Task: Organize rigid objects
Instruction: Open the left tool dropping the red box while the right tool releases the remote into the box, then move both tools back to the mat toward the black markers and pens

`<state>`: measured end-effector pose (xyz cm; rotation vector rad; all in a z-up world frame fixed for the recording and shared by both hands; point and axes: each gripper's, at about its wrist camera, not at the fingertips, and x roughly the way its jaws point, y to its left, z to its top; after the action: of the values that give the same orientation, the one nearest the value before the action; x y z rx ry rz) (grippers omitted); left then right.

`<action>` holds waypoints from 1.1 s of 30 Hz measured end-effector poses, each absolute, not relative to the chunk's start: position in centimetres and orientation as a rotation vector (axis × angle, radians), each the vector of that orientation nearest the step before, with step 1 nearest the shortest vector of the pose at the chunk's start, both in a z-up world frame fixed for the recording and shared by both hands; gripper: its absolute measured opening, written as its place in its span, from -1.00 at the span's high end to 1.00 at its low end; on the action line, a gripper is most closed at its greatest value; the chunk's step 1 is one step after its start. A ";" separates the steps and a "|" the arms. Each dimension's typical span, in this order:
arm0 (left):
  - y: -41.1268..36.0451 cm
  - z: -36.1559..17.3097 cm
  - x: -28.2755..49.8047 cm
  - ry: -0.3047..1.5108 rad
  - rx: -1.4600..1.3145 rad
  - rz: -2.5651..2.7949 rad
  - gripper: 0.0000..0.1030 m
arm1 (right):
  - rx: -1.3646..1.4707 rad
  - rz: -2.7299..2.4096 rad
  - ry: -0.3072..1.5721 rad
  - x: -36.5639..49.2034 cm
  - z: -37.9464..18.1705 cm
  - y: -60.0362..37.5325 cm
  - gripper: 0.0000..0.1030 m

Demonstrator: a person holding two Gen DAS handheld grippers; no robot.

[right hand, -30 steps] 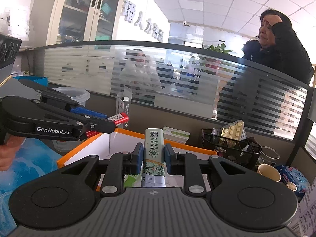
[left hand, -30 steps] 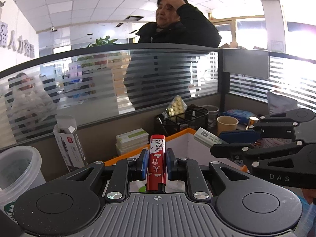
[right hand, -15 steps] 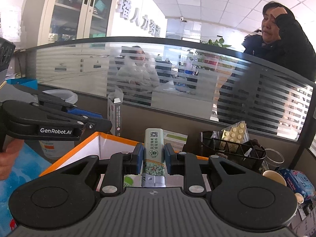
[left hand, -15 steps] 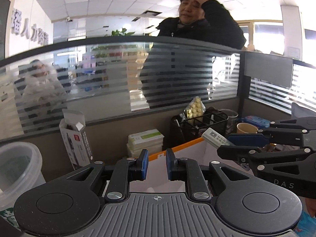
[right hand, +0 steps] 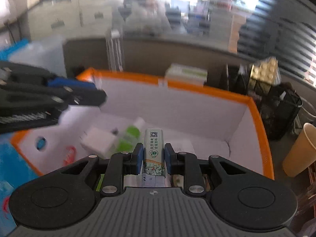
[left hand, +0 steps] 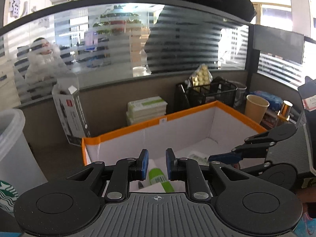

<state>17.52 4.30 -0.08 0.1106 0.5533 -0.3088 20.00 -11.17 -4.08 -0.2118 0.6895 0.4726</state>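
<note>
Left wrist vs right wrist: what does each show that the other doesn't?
Left wrist only: the Starbucks cup, the gold-capped bottle, the left gripper with nothing between its jaws.

Right wrist only: the green-and-white pack between the jaws of the right gripper, which have just been opening; the white block.

Both: orange-rimmed box, green bottle inside, paper cup, mesh basket.

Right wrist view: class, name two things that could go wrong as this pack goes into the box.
The green-and-white pack hangs near the green bottle and white block; released, it may land askew on them. The left gripper reaches over the same box, so it could clash with the right gripper.
</note>
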 end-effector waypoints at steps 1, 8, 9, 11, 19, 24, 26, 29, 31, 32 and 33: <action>4.3 -0.1 17.5 0.554 0.110 -0.305 0.66 | -0.210 0.472 0.693 20.0 -4.2 -11.1 0.50; 4.5 0.0 17.0 0.545 0.107 -0.285 0.59 | -0.237 0.433 0.650 19.3 -4.1 -11.4 0.30; 4.5 0.1 16.8 0.542 0.105 -0.287 0.56 | -0.232 0.430 0.639 19.2 -3.8 -11.5 0.29; 4.5 0.5 16.3 0.532 0.104 -0.291 0.36 | -0.224 0.421 0.614 18.7 -3.1 -11.9 0.19; 4.5 2.2 13.0 0.464 0.116 -0.292 -0.46 | -0.208 0.404 0.499 14.9 -0.2 -13.0 0.08; 4.4 2.6 9.6 0.418 0.141 -0.313 -0.68 | -0.216 0.401 0.428 10.9 0.8 -13.9 0.02; 4.4 2.3 8.3 0.411 0.152 -0.323 -0.70 | -0.213 0.400 0.406 9.3 0.8 -14.4 0.02; 4.3 0.8 5.9 0.427 0.182 -0.364 -0.80 | -0.219 0.406 0.399 7.1 0.1 -15.2 0.02; 4.1 -0.6 4.9 0.454 0.205 -0.390 -0.81 | -0.221 0.422 0.421 5.9 -0.9 -15.7 -0.03; 3.9 -1.4 4.5 0.474 0.218 -0.407 -0.81 | -0.216 0.436 0.444 5.8 -1.6 -16.0 -0.09; 3.6 -2.3 4.1 0.496 0.233 -0.423 -0.81 | -0.211 0.452 0.471 5.7 -2.4 -16.3 -0.09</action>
<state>4.10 3.57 -2.30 0.2332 0.4963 -0.4233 5.70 -16.26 -2.37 -0.2106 0.4707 0.4517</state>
